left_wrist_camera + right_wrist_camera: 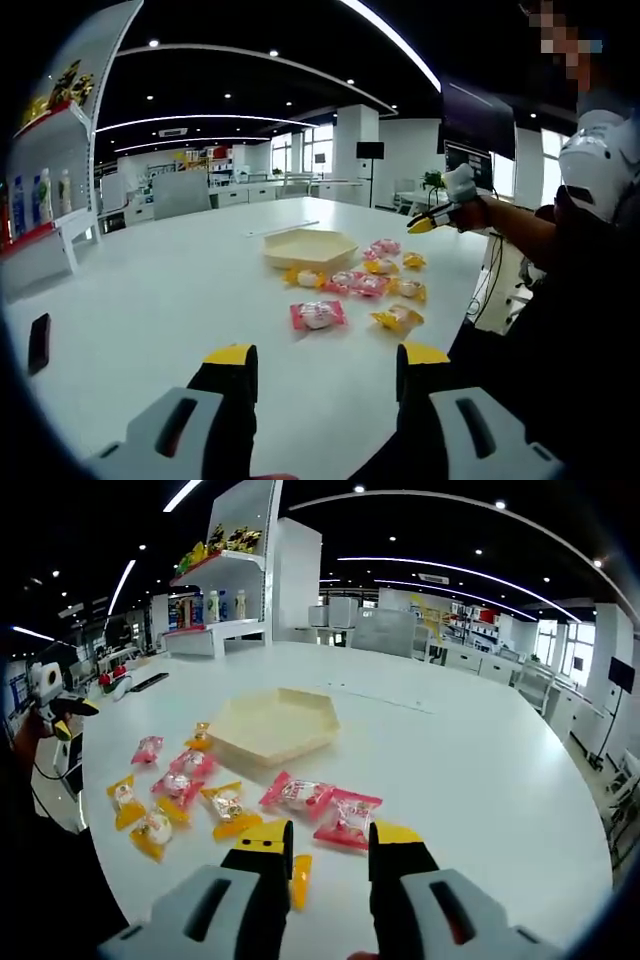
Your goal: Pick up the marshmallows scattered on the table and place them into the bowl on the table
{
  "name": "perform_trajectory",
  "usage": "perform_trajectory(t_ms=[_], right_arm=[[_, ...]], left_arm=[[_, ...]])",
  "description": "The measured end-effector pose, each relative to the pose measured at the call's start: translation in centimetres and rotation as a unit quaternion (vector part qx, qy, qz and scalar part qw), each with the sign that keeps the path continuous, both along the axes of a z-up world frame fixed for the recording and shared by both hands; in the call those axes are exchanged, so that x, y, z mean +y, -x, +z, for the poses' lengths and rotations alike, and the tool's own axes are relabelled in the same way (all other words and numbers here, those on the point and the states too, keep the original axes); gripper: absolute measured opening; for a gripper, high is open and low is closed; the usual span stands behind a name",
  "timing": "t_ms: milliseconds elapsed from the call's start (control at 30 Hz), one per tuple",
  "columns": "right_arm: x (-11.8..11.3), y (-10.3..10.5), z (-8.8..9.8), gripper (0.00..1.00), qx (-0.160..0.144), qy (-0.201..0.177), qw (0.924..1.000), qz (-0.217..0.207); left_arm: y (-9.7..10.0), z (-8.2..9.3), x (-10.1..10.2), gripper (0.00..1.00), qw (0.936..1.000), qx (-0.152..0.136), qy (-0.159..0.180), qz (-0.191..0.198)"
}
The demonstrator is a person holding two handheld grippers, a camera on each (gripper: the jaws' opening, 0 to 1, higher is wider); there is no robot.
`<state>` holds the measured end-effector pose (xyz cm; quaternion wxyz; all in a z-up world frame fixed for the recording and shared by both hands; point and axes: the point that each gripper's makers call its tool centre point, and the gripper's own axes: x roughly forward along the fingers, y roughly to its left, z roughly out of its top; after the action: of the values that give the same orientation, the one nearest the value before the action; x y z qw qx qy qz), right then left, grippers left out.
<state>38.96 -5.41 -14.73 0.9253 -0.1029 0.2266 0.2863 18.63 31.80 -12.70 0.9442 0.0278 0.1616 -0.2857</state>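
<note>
While the wrapped marshmallows lie loose on the white bench, pink and yellow packets in a cluster just beside the bowl, their print is too small to read. One yellow packet is partly hidden behind the right claw's jaw tip. The nearest pink packets lie flat, long axes running roughly across the right gripper view. The bowl, a shallow cream hexagonal tray, sits upright behind them with nothing visible inside. The right claw hangs above the near packets, jaws apart and holding nothing. In the left gripper view the left claw is likewise parted and holds nothing, well apart from the cluster and bowl. A dark flat thing lies at the bench's edge, too blurred to identify.
</note>
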Motion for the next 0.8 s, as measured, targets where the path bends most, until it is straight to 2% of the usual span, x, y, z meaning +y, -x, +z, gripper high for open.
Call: perform_trajectory(t_ms=[800], right_arm=[[1.1, -1.5, -0.5, 0.31, 0.006, -0.005, 1.0000, -0.003]], left_arm=[[0.5, -0.1, -0.1, 0.55, 1.0000, 0.003, 0.001, -0.001]])
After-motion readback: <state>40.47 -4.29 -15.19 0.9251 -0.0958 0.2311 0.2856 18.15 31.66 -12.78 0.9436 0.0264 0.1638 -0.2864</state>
